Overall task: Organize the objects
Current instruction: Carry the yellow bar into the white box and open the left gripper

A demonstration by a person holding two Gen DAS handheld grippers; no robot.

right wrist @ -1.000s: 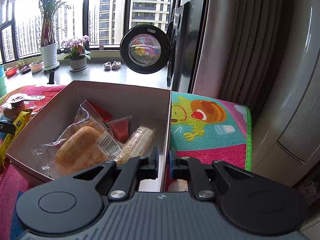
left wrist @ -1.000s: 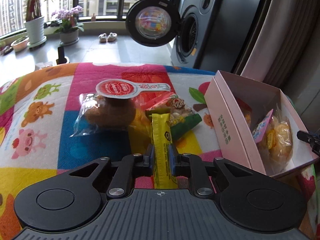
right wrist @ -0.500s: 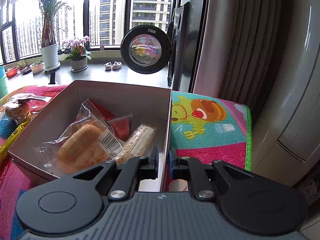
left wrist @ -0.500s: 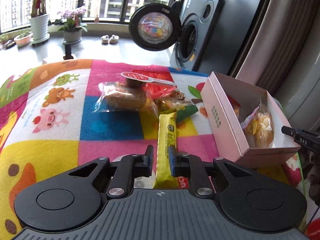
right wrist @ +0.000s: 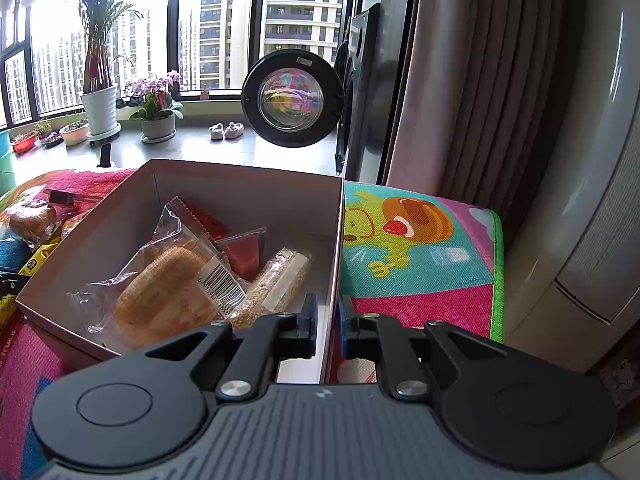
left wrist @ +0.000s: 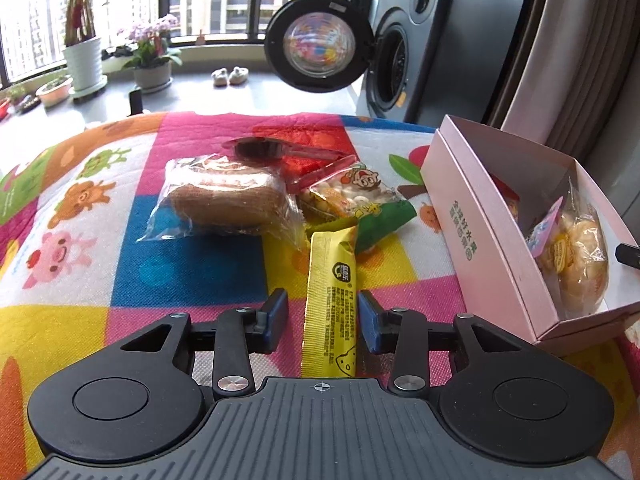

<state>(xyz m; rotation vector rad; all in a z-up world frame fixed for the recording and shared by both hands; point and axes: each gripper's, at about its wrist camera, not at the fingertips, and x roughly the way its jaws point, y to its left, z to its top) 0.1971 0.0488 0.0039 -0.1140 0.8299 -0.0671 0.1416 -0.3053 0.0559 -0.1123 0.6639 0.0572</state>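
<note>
Left wrist view first: our left gripper (left wrist: 323, 320) stands wide, its blue pads (left wrist: 277, 314) clear on both sides of the yellow snack bar (left wrist: 331, 300), which lies flat on the cartoon play mat (left wrist: 188, 272) and points away from us toward the pile. We judge the jaws straddle it so a single squeeze can take it by its long sides.

Beyond its far end sit the green-and-clear biscuit packet (left wrist: 356, 200), the wrapped brown bread (left wrist: 226, 200) and a red-lidded jelly cup (left wrist: 276, 150), bunched near the mat's middle (all waiting, we suppose, for the box). Toward the mat's right edge stands the pink cardboard box (left wrist: 476, 224), open on top, a wrapped bun (left wrist: 580, 268) leaning in its near corner.

From the right wrist view, our right gripper (right wrist: 325, 322) is narrow, pinching the box's near right wall (right wrist: 335, 248), one pad inside and one outside; we reckon this steadies the box while the other hand loads it. Inside lie the bun, a red packet (right wrist: 244, 254) and a grain bar (right wrist: 280, 284).

Hard to tell: the snack bar's near end runs under the left gripper's body, the jelly cup's lid is edge-on and its print unreadable, and the box's floor is mostly covered. A dark tip at the left view's right edge is cut off; probably our other gripper.
</note>
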